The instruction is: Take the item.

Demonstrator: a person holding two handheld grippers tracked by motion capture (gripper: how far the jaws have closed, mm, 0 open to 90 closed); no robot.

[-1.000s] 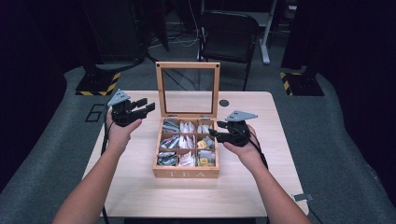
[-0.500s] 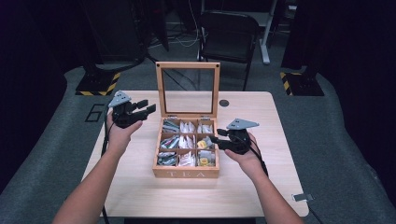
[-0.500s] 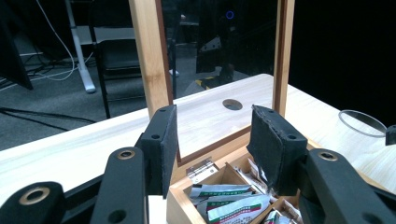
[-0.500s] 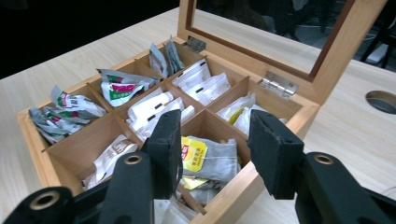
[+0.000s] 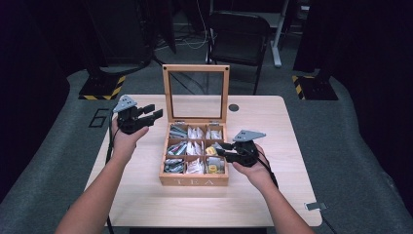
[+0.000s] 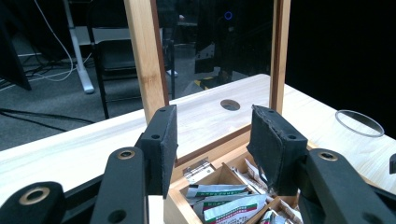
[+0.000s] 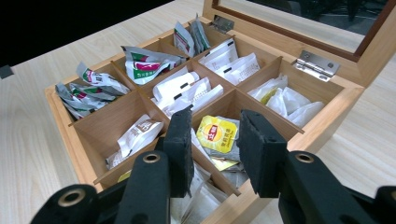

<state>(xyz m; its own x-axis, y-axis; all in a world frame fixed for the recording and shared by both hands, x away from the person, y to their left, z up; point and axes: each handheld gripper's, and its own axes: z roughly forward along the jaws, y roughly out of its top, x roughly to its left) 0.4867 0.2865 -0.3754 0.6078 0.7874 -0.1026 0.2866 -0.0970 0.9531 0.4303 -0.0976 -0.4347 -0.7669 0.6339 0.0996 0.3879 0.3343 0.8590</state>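
Note:
A wooden tea box stands in the middle of the table with its glass lid upright. Its compartments hold tea bags. My right gripper hangs at the box's right side, its jaws low over the right-hand compartments. Those jaws have just been closing, and in the right gripper view a yellow tea bag lies below the gap, untouched by the pads. My left gripper is held above the table left of the box, open with nothing between its pads. It looks at the lid's frame.
A black chair stands beyond the table's far edge. Yellow-and-black striped bases sit on the floor on both sides. A round cable hole lies right of the lid. Bare tabletop lies right of the box.
My right gripper has sunk toward the box's right compartments and its jaws have narrowed. The left hand has stayed where it was.

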